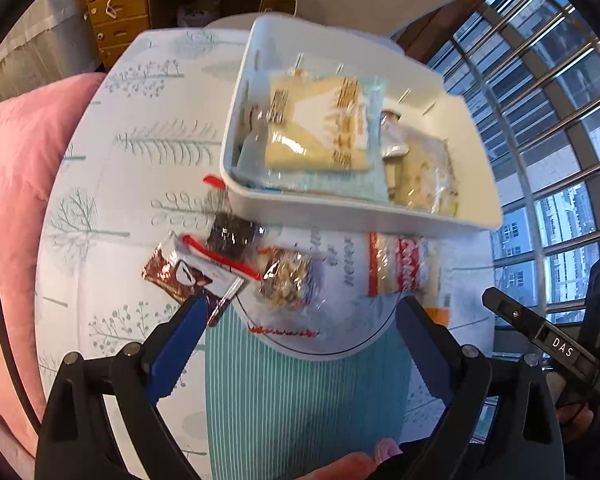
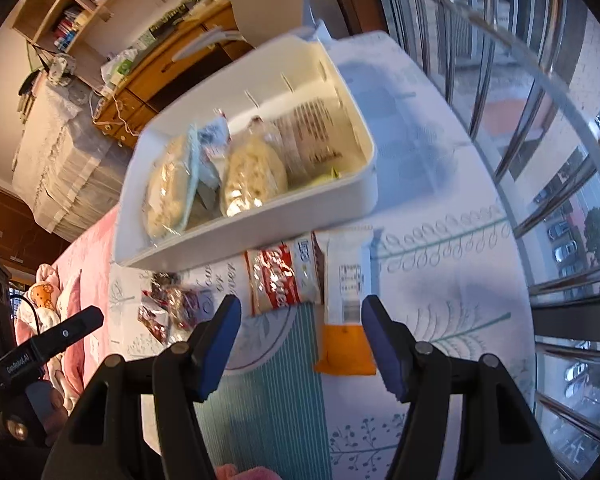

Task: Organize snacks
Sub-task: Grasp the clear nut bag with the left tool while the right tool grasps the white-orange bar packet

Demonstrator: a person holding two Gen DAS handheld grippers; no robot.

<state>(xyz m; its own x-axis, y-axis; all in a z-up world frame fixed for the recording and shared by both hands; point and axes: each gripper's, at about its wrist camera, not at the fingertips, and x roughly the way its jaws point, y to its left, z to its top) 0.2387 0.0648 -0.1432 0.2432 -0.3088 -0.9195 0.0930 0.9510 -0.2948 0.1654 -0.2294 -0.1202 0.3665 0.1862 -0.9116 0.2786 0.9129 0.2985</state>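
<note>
Snacks lie ahead: we see the long white-and-orange wrapped bar (image 2: 346, 300) lengthwise between our right tongs (image 2: 300, 344), gaping, empty; left tongs (image 1: 300, 340) likewise apart.

White bin (image 2: 260, 236) walling the far side, loose snack packets (image 1: 228, 264) crowding tablecloth (image 1: 140, 200) before it

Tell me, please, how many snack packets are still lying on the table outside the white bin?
5, possibly more hidden: a dark packet against the bin, a red-and-white chocolate bar, a clear-wrapped golden snack, a red-and-white packet, and a white-and-orange packet beside it.
</note>
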